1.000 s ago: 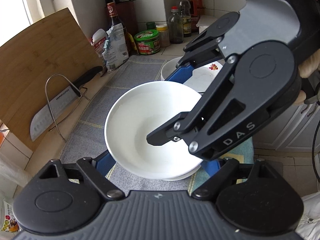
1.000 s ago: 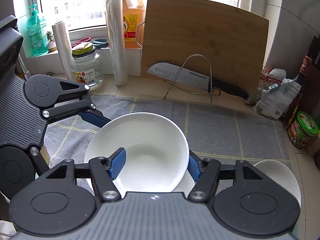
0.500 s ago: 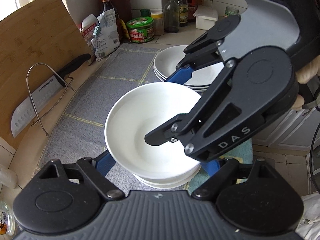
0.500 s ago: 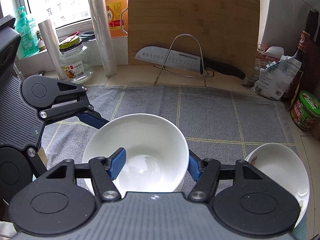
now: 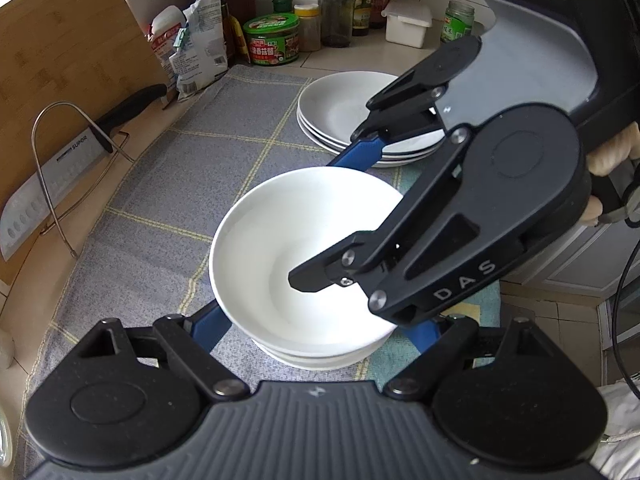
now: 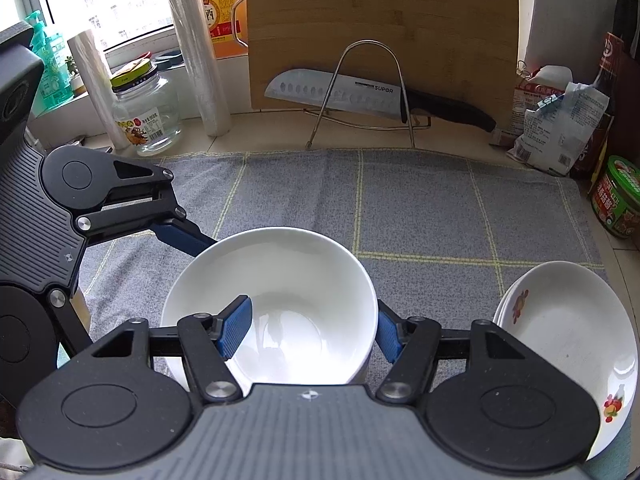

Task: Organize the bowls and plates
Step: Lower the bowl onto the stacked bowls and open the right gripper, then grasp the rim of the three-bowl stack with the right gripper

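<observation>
The white bowl (image 6: 276,304), pinched across its rim by the right gripper (image 6: 310,330) and flanked by the left gripper's (image 5: 316,326) spread fingers, has sunk onto the bowl stack (image 5: 316,354) directly beneath, so release looks due.

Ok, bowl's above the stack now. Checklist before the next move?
1. Right gripper clamped on white bowl, one pad inside, one outside: ok.
2. Left gripper fingers flank the bowl; firm contact: cannot tell.
3. Bowl centred over bowl stack: ok.
4. Bowl fully seated on the stack: cannot tell.
5. Plate stack apart from the bowl: ok.
</observation>
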